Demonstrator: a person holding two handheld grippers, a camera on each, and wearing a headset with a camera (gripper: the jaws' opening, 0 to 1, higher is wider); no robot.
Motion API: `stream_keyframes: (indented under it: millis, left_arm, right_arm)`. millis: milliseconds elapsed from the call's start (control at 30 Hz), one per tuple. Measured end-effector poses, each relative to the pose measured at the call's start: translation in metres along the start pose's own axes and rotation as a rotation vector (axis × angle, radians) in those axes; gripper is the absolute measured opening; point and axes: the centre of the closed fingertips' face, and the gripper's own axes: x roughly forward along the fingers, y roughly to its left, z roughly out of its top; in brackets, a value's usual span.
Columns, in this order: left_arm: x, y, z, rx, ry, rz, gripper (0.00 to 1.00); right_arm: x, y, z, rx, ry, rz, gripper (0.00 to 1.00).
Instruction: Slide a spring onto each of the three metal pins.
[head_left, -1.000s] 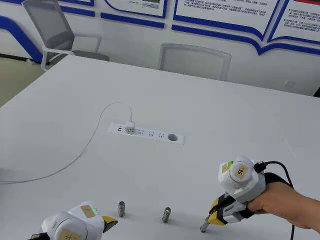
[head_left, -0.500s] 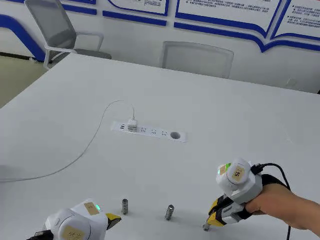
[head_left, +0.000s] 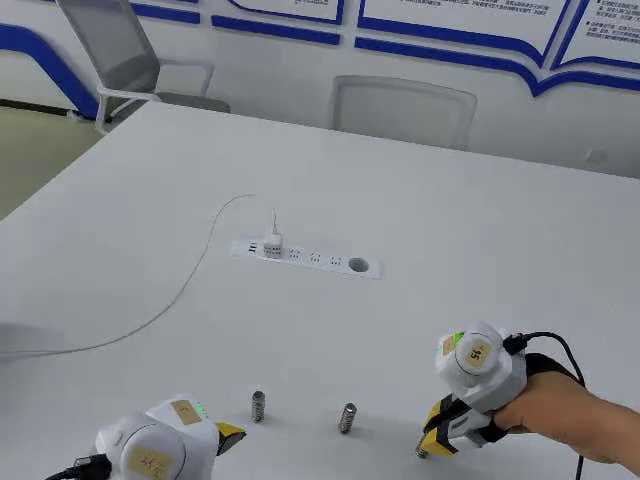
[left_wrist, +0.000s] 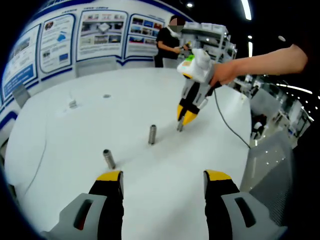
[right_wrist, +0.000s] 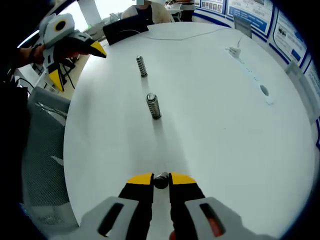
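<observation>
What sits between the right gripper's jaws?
A round metal end, pinched by the right gripper. The jaws cover the rest, so whether it is pin or spring can't be told.

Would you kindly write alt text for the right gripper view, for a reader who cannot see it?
The right tongs grip a small metal pin on a white table. Beyond it stand two spring-covered pins, with the left tongs at upper left and a power strip at right.

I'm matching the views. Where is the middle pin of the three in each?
Head view: middle pin low centre.
Left gripper view: middle pin centre, beyond the jaws.
Right gripper view: middle pin just left of centre.
Shared landmark: power strip.
</observation>
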Motion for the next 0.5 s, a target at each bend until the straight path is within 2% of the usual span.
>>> stream_keyframes:
  millis: [367, 500]
  left_arm:
    - [0.0002, 0.0012, 0.0041, 0.005, -0.005, 0.002, 0.66]
    - [-0.0018, 0.0031, 0.0057, 0.004, -0.009, 0.008, 0.66]
  right_arm:
    - [0.002, 0.0001, 0.0006, -0.011, 0.002, -0.003, 0.13]
    - [-0.0016, 0.0006, -0.0007, -0.004, 0.003, -0.02, 0.22]
